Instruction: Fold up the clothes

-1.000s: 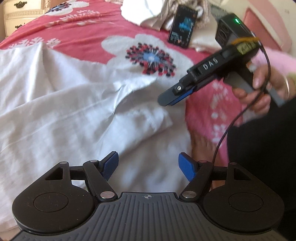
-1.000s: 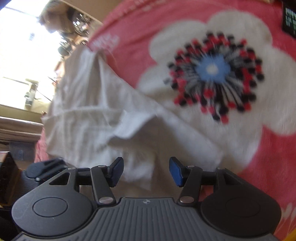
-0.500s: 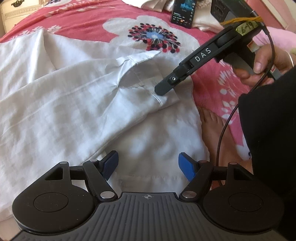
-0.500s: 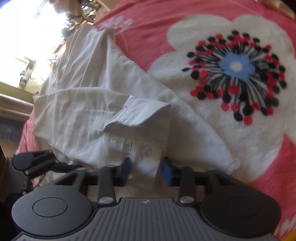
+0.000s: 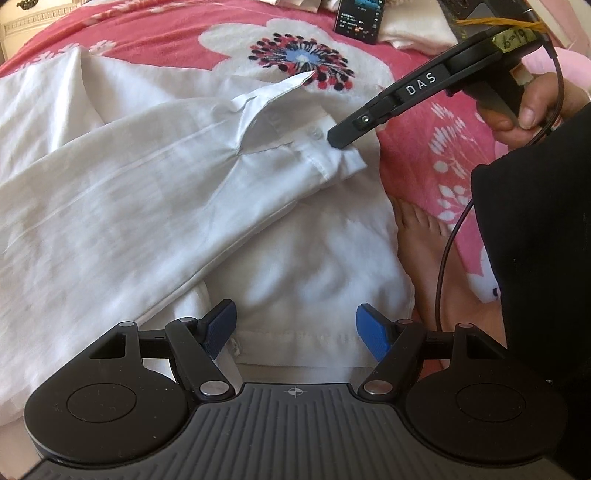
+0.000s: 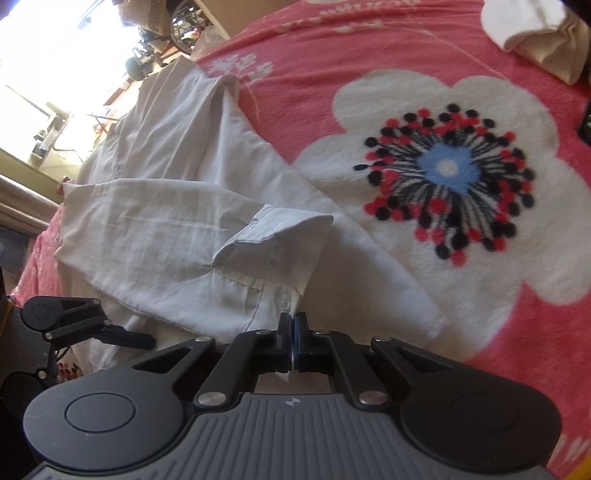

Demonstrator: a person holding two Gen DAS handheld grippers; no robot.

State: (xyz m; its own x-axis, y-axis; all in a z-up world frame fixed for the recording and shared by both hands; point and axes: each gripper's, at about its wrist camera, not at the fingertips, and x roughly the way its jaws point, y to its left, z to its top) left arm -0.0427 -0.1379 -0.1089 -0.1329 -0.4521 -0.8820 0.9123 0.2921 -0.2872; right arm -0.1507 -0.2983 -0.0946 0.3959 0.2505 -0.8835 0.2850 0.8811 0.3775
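The white shirt (image 5: 155,206) lies spread on a pink flowered blanket (image 5: 436,155), filling the left and centre of the left wrist view, with one sleeve (image 5: 258,158) folded across the body toward 2 o'clock. The cuff (image 6: 273,291), with its button, sits at the end of that sleeve. The right gripper (image 6: 291,336) has just been closing, and its blue pads now meet on the cuff's edge, pinching the cloth just below the button. A hand (image 5: 524,107) at 2 o'clock holds this gripper by its handle. The left gripper (image 5: 295,332) hovers at 6 o'clock over the shirt's hem, jaws wide apart, gripping nothing. A bare foot (image 5: 417,229) rests on the blanket at 3 o'clock, just beside the shirt. A phone (image 5: 358,16) lies at 12 o'clock, well apart.
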